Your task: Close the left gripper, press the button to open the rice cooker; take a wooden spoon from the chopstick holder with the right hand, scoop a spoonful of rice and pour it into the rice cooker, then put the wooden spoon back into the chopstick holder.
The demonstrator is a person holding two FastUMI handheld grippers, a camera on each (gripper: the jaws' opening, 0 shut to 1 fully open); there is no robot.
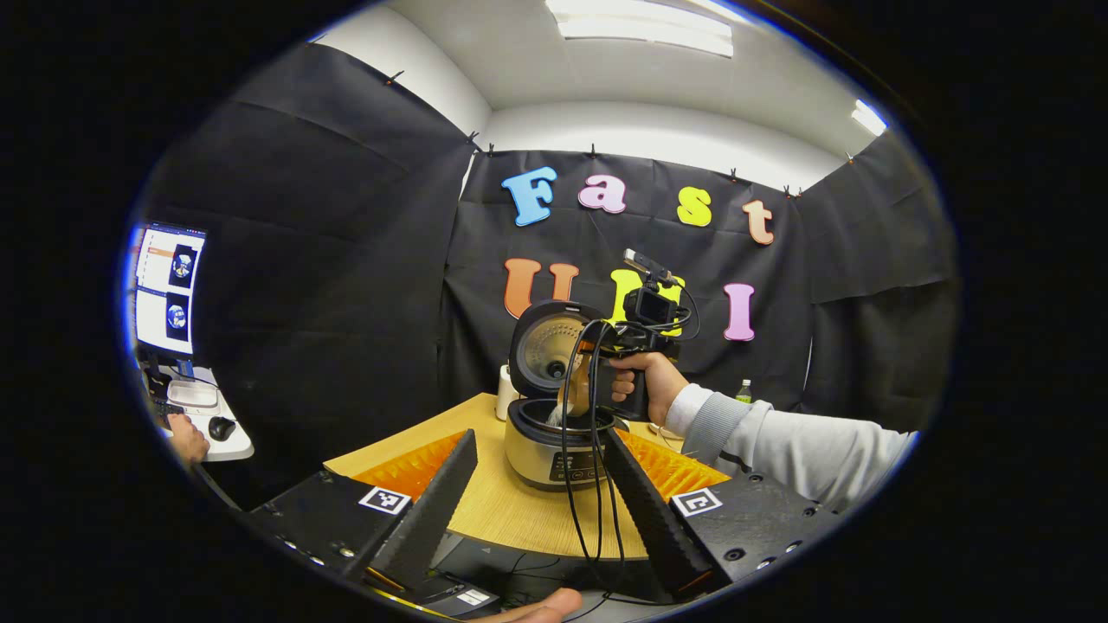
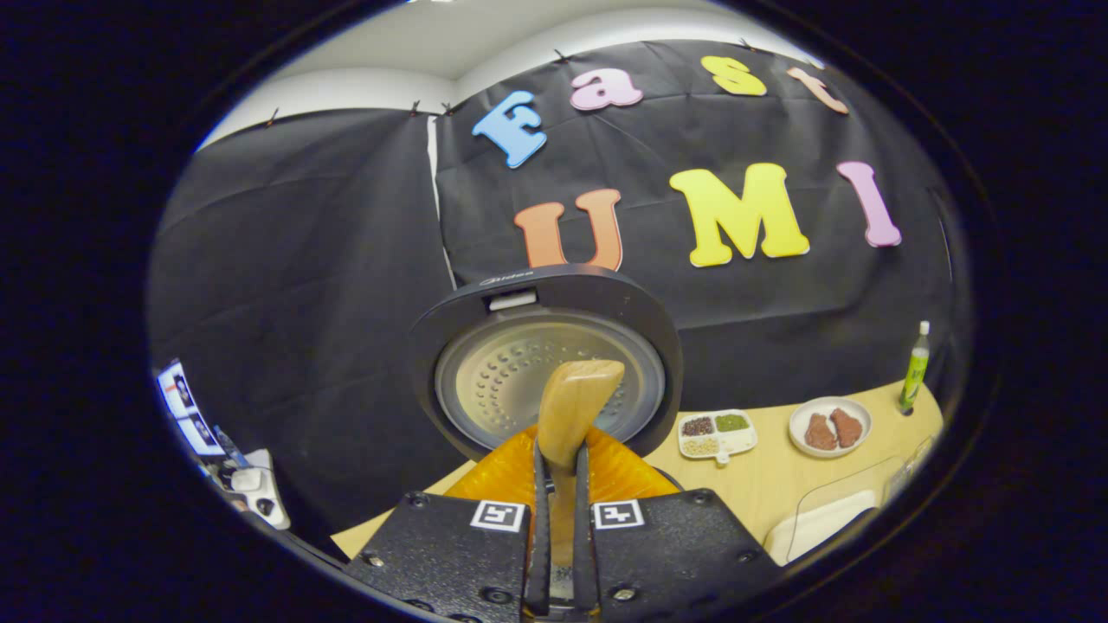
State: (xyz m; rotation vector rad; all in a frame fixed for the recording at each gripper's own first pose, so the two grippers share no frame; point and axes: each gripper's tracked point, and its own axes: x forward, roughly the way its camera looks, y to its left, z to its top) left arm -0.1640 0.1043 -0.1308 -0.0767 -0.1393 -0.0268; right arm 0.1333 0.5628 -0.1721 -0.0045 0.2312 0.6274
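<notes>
The rice cooker [image 1: 554, 454] stands on the wooden table [image 1: 511, 519] with its lid [image 1: 547, 346] raised. My left gripper [image 1: 538, 439] is open in front of it, a finger on each side, holding nothing. A hand in a grey sleeve holds my right gripper [image 1: 597, 359] over the open pot, with the wooden spoon [image 1: 573, 394] tipped down into it. In the right gripper view, my right gripper [image 2: 558, 454] is shut on the handle of the wooden spoon [image 2: 576, 398], whose bowl points at the inside of the lid [image 2: 502, 381]. The inside of the pot is hidden.
Black cables [image 1: 593, 484] hang from the right gripper across the cooker's front. A white cylinder [image 1: 505, 394] stands behind the cooker. On the table's right lie a divided dish of grains [image 2: 717, 433], a plate of brown pieces [image 2: 829, 426], a green bottle [image 2: 913, 368] and a white tray [image 2: 822, 519]. A monitor [image 1: 169, 290] stands far left.
</notes>
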